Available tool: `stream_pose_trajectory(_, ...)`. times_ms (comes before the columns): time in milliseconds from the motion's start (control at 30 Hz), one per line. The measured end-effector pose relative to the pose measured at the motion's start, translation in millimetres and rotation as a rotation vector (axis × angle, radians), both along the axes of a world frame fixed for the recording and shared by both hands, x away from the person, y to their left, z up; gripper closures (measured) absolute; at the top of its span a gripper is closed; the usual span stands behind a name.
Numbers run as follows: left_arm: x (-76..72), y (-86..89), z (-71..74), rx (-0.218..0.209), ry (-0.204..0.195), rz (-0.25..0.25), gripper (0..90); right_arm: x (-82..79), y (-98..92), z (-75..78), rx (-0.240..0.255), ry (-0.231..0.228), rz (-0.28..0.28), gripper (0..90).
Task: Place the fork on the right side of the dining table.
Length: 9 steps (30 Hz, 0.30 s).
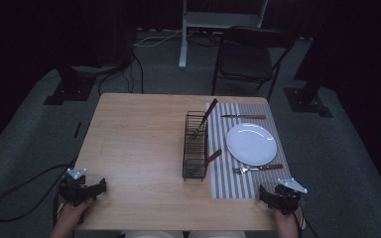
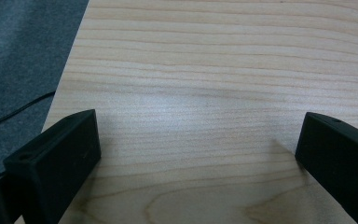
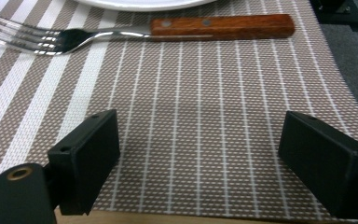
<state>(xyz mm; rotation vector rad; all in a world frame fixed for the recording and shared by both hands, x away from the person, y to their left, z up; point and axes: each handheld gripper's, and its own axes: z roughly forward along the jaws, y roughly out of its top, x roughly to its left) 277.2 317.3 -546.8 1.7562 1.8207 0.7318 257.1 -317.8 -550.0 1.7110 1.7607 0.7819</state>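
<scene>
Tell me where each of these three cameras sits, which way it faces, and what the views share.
High view: above the near edge, looking forward and down on the table, both hands, left gripper, right gripper.
Left gripper view: rides the left gripper, facing bare wood between its open jaws.
Right gripper view: rides the right gripper, facing the striped placemat and fork.
Shared: the fork and white plate.

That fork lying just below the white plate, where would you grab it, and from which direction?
By its wooden handle, coming straight down from above with the right gripper, whose jaws stand open just short of it. The fork lies flat on the striped placemat, so nothing can slip beneath it. The handle is the thicker, straighter part; the jaws should close across its width. The plate sits close, so that needs care.
</scene>
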Motion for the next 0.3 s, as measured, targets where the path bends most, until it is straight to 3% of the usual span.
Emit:
stream_pose_trajectory(33, -0.6, -1.0, 0.2, 0.001, 0.002, 0.009, 0.3, 1.5, -1.2, -0.6, 0.009, 0.017, 0.001, 12.8)
stream_pose_trajectory(133, -3.3, -2.1, 0.0, 0.001, 0.001, 0.006, 0.3, 1.6, -0.7, -0.5, 0.005, 0.016, 0.001, 12.8)
stream_pose_trajectory(300, -2.4, -9.5, 0.0, 0.0, 0.0, 0.044, 0.3, 1.9, -1.8, -0.5, 0.013, 0.016, 0.003, 12.8)
